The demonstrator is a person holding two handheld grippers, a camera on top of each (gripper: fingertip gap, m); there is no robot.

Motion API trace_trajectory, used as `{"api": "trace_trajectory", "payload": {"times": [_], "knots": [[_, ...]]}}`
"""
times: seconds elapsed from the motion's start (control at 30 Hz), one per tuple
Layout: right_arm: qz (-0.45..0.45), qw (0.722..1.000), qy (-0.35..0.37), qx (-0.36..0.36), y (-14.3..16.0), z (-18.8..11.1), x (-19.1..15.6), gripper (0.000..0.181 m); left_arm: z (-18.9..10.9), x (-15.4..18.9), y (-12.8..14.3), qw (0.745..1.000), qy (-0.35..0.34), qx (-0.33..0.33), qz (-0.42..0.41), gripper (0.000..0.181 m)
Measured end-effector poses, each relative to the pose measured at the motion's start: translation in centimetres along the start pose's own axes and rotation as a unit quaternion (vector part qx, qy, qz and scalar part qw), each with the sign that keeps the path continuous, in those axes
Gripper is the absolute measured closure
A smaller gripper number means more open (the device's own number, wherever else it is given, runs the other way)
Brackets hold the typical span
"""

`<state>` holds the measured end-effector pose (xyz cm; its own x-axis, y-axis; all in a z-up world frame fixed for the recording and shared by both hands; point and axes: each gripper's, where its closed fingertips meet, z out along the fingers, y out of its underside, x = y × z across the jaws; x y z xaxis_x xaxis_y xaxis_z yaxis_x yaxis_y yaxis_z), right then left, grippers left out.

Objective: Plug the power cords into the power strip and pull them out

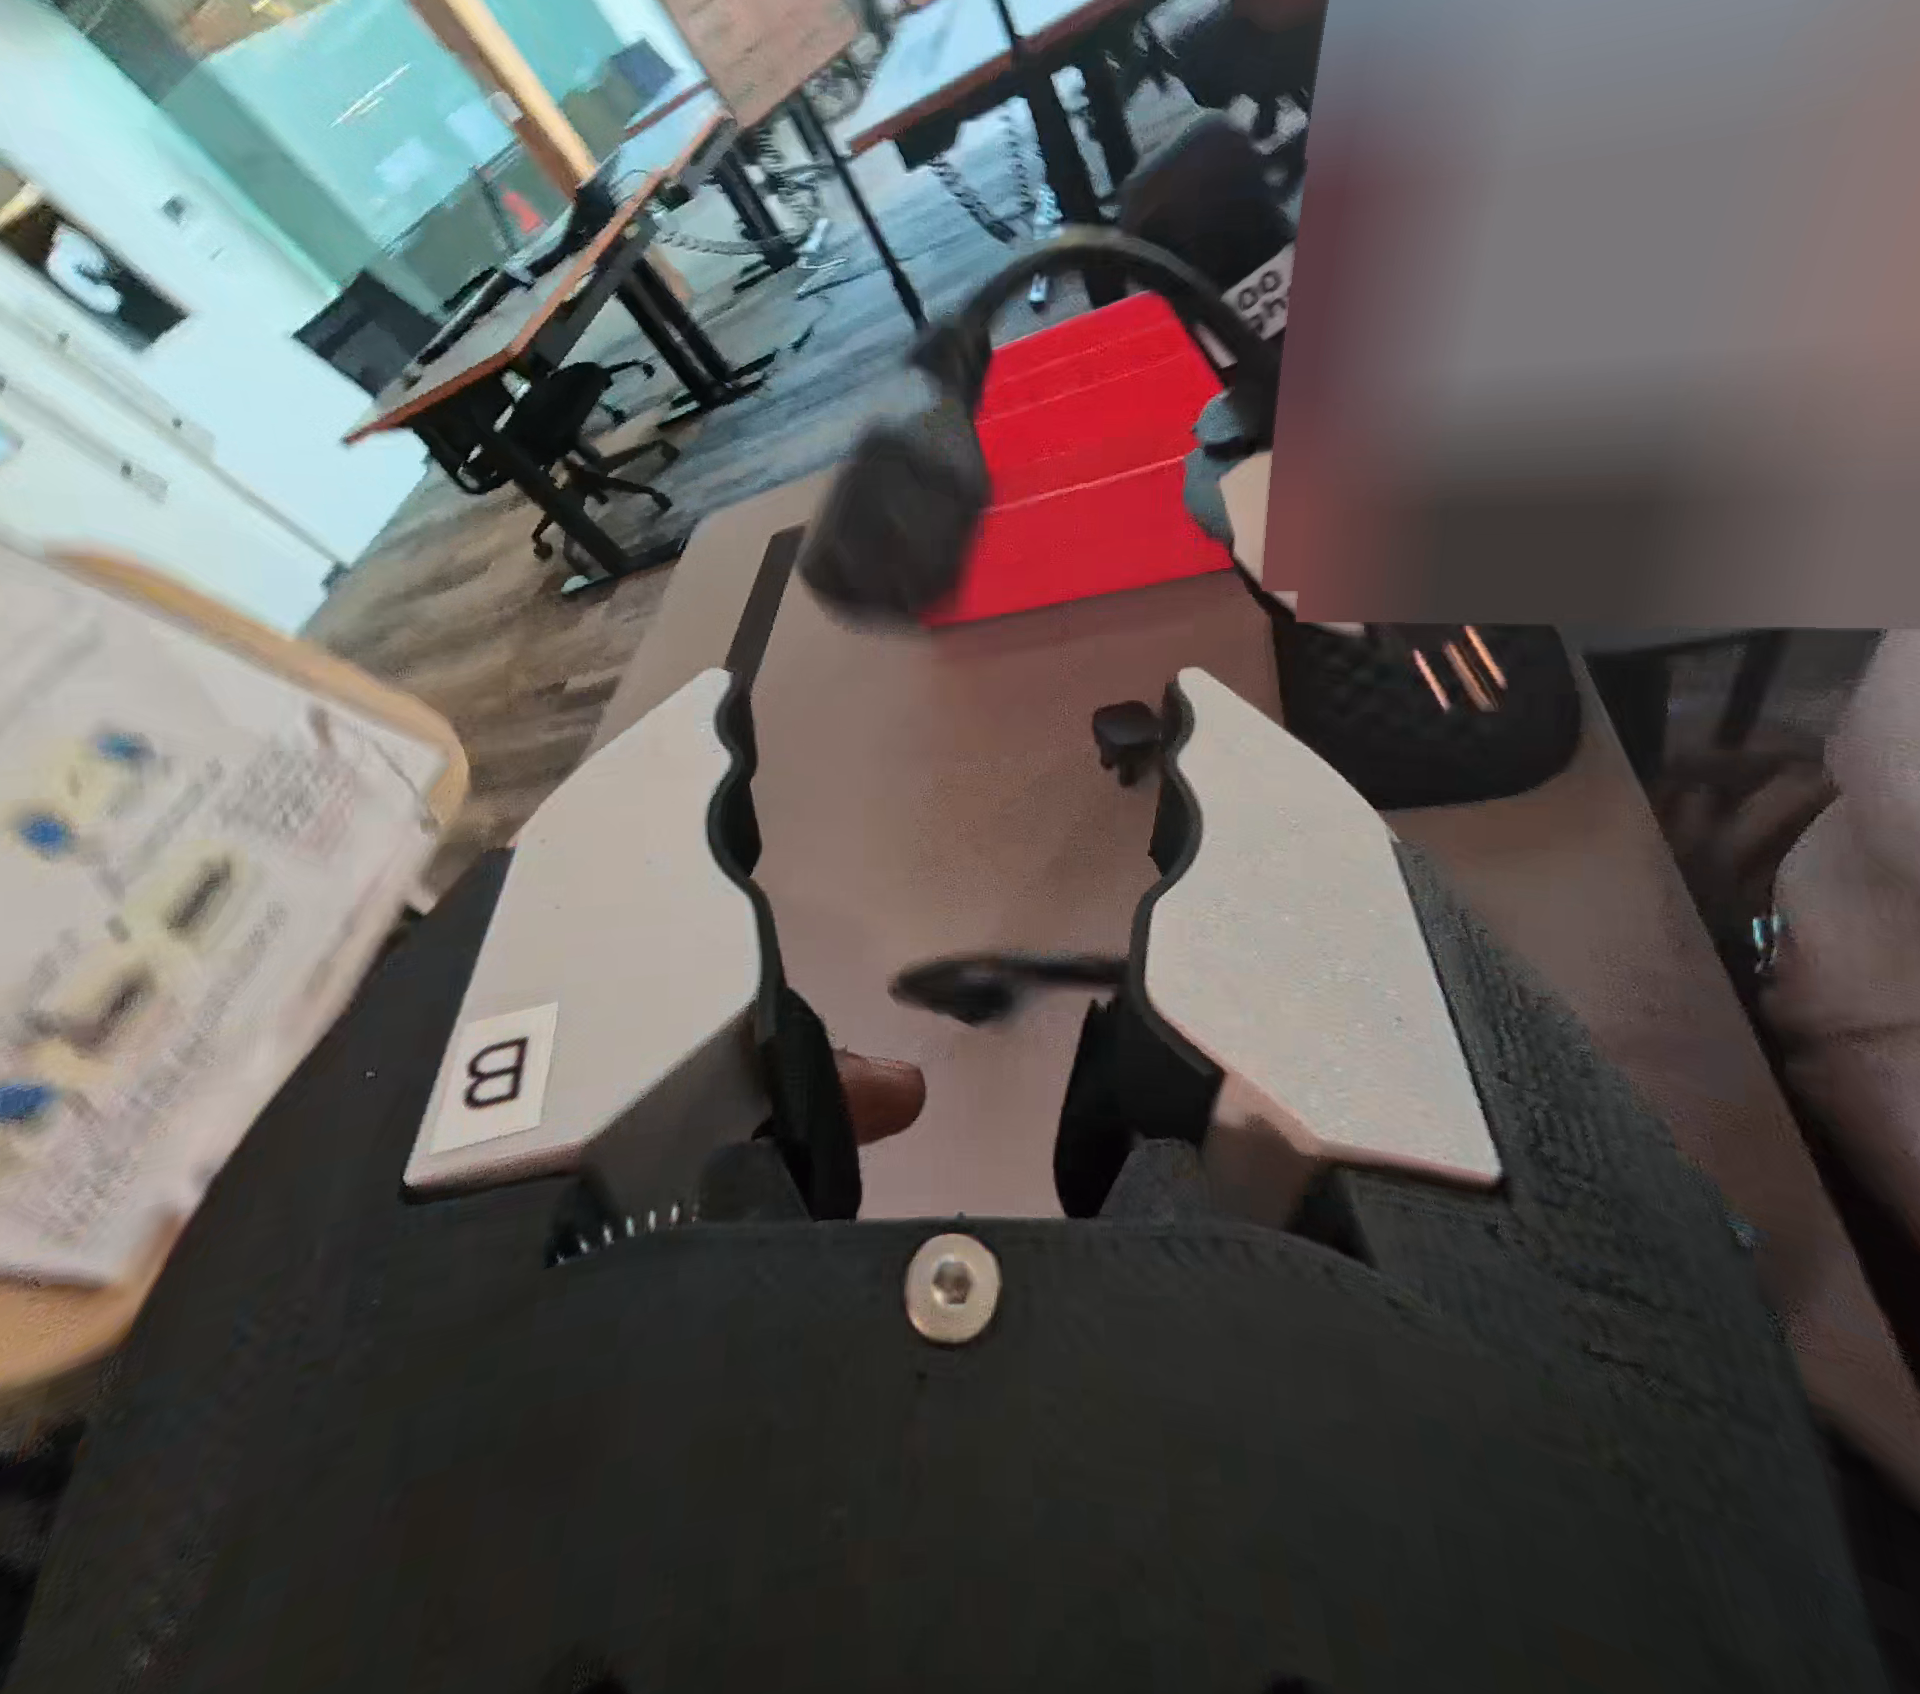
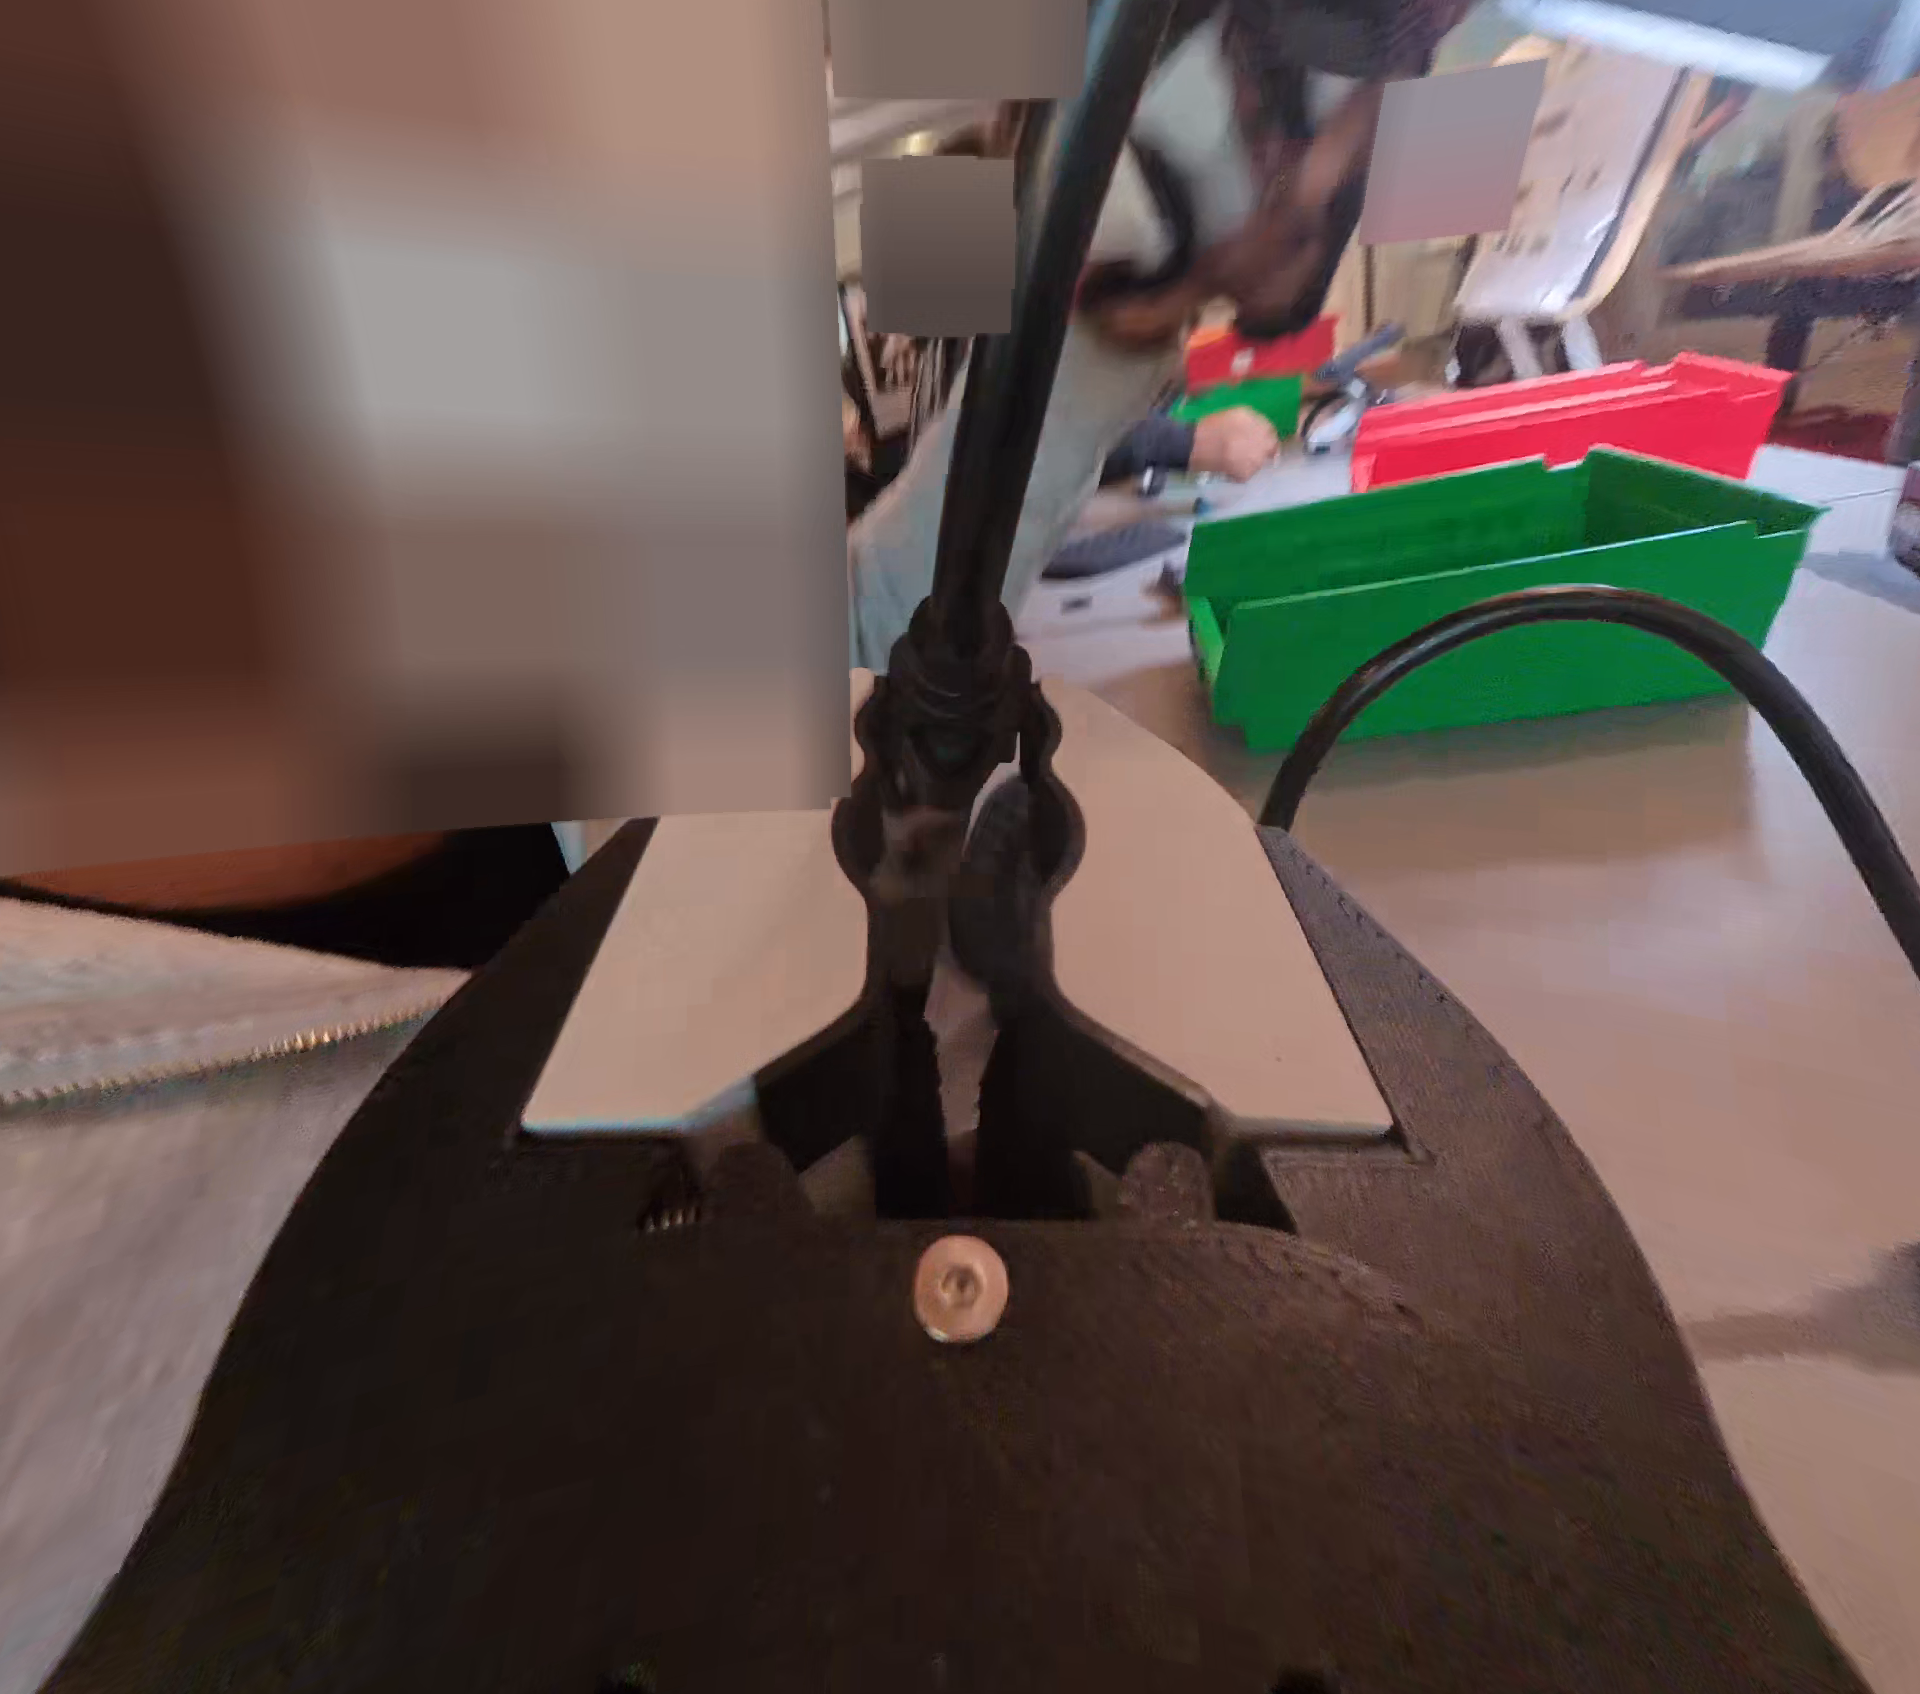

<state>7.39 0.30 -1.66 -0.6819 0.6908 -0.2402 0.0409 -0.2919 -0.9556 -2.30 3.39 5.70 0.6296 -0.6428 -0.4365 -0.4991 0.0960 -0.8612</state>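
Note:
In the left wrist view my left gripper is open and empty above the brown table. Ahead of it a blurred black plug hangs in the air, apart from the fingers. Its black cord arcs up and to the right. In the right wrist view my right gripper is shut on the ribbed end of a black power cord, which rises up and away. A second cord loops over the table to the right. I see no power strip in either view.
A red bin stands behind the plug. A black textured object with shiny strips lies at right. A printed sheet is at left. A green bin and red bins stand at right. A person's hand is close.

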Motion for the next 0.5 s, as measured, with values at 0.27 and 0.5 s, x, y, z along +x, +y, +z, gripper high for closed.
{"api": "trace_trajectory", "payload": {"times": [0.27,0.5], "knots": [[-0.008,0.989,0.107,-0.105,4.8,-3.3,5.0,0.157,0.8,8.0,20.2,0.966,0.055,-0.121,-0.223,0.104],[-0.013,0.97,0.123,-0.209,9.7,-0.8,7.2,0.157,4.5,12.8,22.3,0.95,0.154,-0.161,-0.219,0.105]]}}
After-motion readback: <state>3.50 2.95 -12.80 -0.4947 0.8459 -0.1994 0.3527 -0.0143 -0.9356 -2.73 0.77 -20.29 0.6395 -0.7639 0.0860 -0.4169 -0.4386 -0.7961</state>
